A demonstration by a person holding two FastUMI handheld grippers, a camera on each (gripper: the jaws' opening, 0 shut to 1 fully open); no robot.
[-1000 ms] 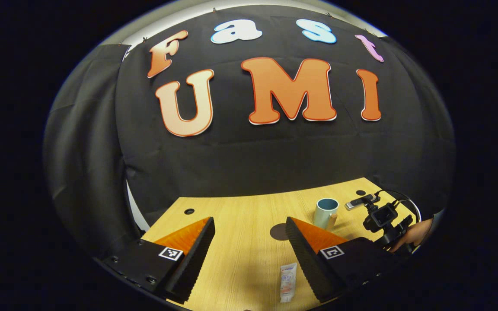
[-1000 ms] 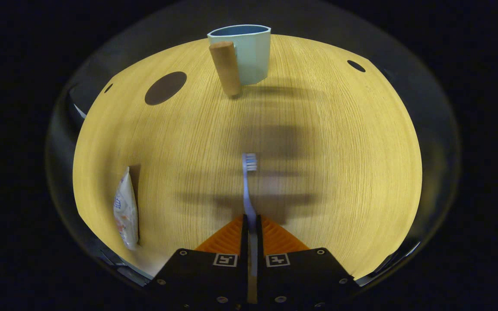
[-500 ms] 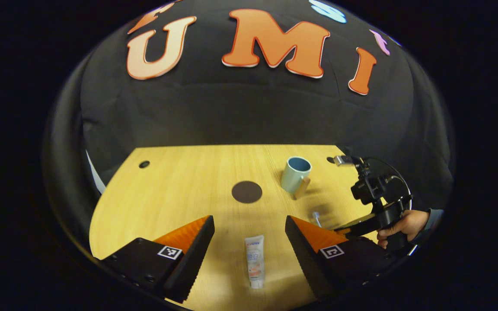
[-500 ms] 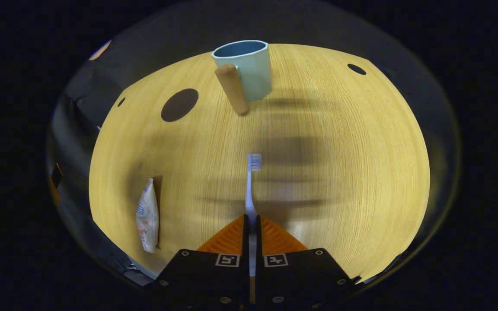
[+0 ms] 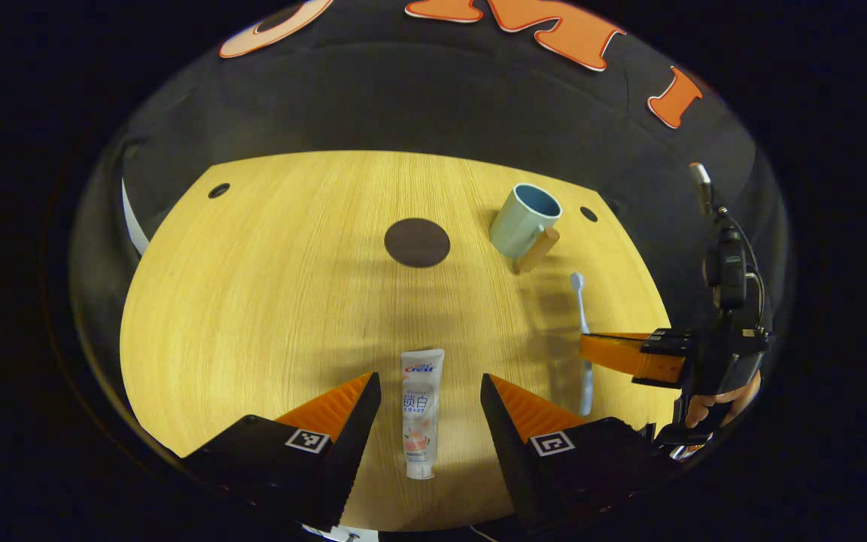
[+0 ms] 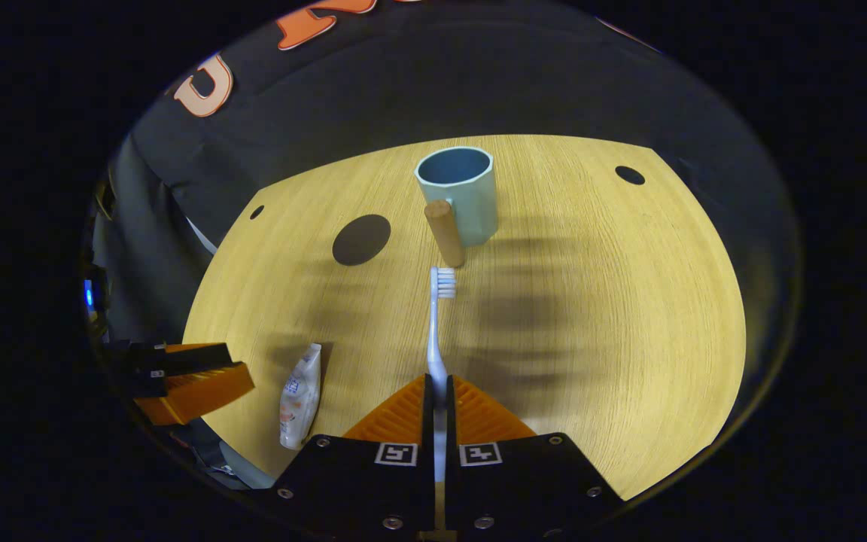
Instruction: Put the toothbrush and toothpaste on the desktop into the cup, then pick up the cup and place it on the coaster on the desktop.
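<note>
The right gripper is clamping the toothbrush, whose bristles are pointing ahead toward the cup. The left gripper is hanging with jaws apart, the toothpaste lying between them on the desk. The coaster is sitting farther ahead.

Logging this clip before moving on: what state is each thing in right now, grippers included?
Toothbrush: clamped in the right gripper, off the desk, bristles toward the cup.
Toothpaste: lying flat on the desk, between the open fingers of the left gripper, not gripped.
Cup: upright, empty, handle toward the right gripper.
Coaster: bare.
</note>
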